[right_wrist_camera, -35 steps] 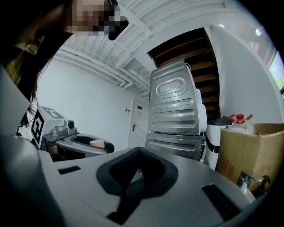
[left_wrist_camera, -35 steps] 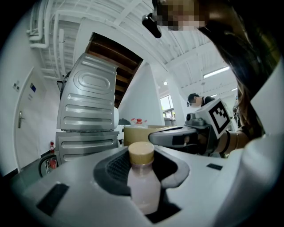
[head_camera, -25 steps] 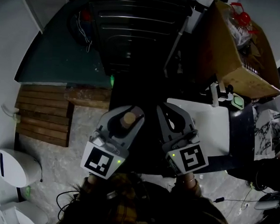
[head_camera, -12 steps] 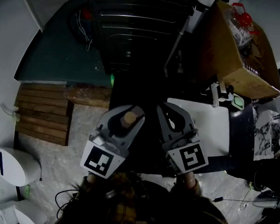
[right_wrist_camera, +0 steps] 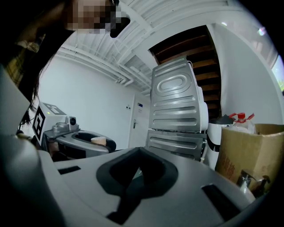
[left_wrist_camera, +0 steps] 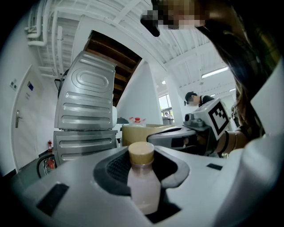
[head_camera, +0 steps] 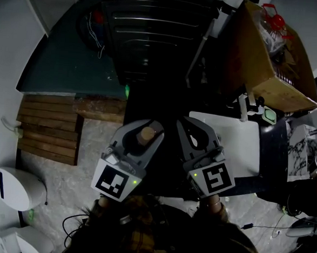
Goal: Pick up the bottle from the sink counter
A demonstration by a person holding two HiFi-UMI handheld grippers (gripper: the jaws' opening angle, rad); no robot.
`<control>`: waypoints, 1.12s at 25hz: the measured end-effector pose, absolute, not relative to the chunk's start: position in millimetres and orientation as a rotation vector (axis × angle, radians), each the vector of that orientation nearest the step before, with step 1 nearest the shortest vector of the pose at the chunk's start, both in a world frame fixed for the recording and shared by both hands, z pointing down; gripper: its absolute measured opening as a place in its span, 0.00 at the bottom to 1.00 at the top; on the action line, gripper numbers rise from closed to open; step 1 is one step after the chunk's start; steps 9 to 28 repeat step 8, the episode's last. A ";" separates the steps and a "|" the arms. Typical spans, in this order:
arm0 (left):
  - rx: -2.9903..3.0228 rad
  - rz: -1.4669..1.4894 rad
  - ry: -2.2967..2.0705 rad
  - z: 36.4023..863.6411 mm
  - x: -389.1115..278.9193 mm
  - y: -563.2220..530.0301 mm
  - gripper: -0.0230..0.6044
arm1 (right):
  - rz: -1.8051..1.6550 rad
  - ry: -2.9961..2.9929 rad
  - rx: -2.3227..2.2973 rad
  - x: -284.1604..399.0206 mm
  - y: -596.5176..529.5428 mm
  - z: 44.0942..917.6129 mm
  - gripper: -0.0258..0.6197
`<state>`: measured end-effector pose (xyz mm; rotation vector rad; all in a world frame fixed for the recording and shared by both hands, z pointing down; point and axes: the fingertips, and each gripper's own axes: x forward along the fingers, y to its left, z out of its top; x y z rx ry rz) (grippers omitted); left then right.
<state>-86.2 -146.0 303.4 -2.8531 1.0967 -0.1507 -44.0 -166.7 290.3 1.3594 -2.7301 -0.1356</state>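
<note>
The left tool [left_wrist_camera: 142,155] pinched a small pale pink plastic bottle with a tan cap [left_wrist_camera: 144,188] upright, in the air left of the white bench [head_camera: 243,148]. The right tool [right_wrist_camera: 140,150], beside it, was pressed together, empty. A firm, level pinch would likely keep the bottle from slipping.

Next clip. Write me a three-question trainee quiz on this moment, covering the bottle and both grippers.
1. True or false: the right gripper has something between its jaws.
2. What grips the bottle? A: left gripper. B: right gripper. C: nothing, it stands on a counter.
3. Fill in: the bottle's cap is ___ in colour.
Key: 1 false, its jaws are together and empty. 2 A. 3 tan.
</note>
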 end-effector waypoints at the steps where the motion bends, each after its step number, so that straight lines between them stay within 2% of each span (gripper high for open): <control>1: -2.852 -0.152 1.095 303.4 -86.1 -145.6 0.25 | -0.135 -2.728 1.362 -43.3 -166.5 290.6 0.06; 28: -2.857 -0.161 1.113 307.3 -87.8 -146.9 0.25 | -0.135 -2.728 1.363 -41.2 -167.3 290.8 0.07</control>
